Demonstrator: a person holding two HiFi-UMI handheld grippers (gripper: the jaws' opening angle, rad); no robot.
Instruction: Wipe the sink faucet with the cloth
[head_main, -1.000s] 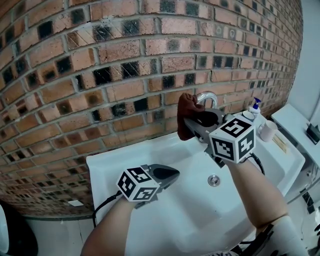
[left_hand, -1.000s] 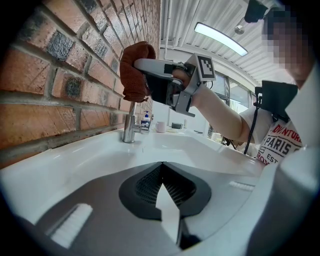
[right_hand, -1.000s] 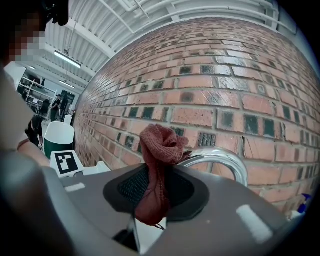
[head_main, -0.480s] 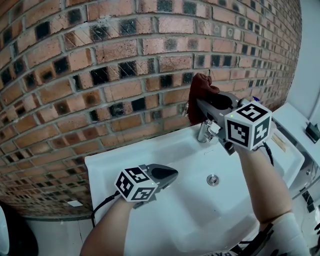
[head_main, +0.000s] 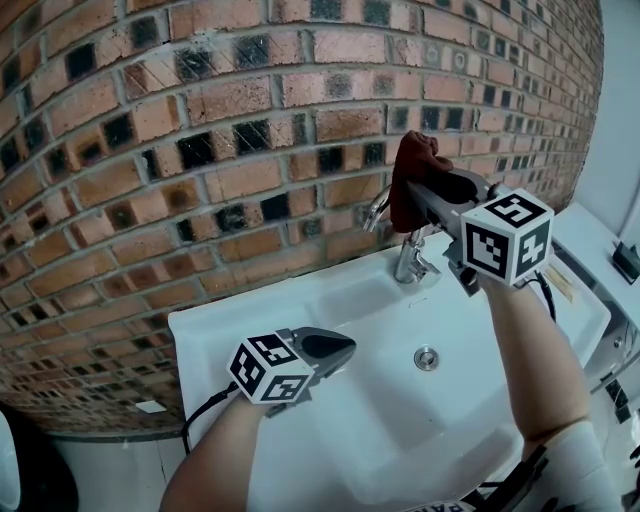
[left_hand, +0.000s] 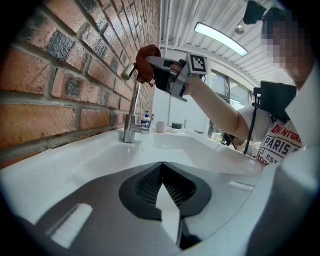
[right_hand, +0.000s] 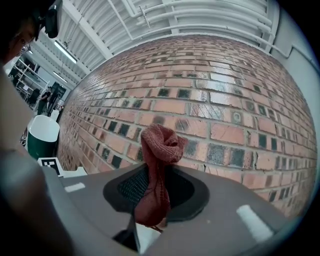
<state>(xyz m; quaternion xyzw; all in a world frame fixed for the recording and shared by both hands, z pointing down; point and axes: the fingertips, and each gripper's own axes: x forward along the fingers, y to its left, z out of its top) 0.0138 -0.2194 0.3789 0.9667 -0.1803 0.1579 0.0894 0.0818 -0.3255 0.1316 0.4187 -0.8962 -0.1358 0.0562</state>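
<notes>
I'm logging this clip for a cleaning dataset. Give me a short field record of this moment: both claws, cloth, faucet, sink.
left claw: shut, empty, low over the left of the sink
right claw: shut on the cloth, raised at the top of the faucet
cloth: reddish-brown, bunched, by the upper bend; contact unclear
faucet: chrome gooseneck, at the back edge by the brick wall
sink: white, drain in view

Brick wall (head_main: 200, 150) in red-brown with dark inset blocks, filling the far side and running off to the right. Overhead, white ribbed ceiling (left_hand: 180, 20) with a lit strip light (left_hand: 220, 38). Windows (left_hand: 239, 95) far off. Pale floor (head_main: 110, 470) at lower left.
</notes>
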